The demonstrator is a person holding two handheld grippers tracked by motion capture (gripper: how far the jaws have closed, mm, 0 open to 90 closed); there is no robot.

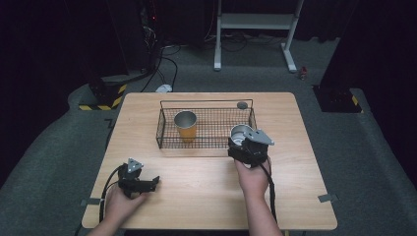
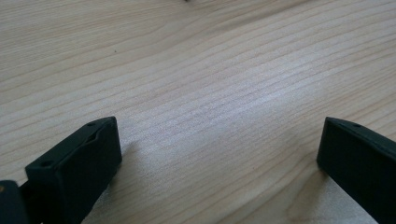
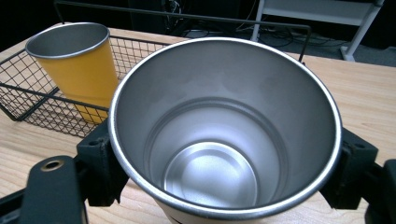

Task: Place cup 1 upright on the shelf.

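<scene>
Gripping a round steel cup (image 3: 224, 126) at centre frame, the right gripper (image 1: 244, 143) hovers beside the black wire basket (image 1: 206, 142). Setting it near the yellow cup (image 1: 186, 125) likely follows. Lower left, the left gripper (image 1: 143, 184) rests wide open.

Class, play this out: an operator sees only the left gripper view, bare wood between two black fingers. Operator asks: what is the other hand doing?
Observer: The right gripper is shut on a steel cup at the wire basket.
Operator: Anything in that cup?
Observer: No, its bottom shows bare metal.
Operator: Is the basket empty?
Observer: No, a yellow cup stands upright in its left half.
</scene>
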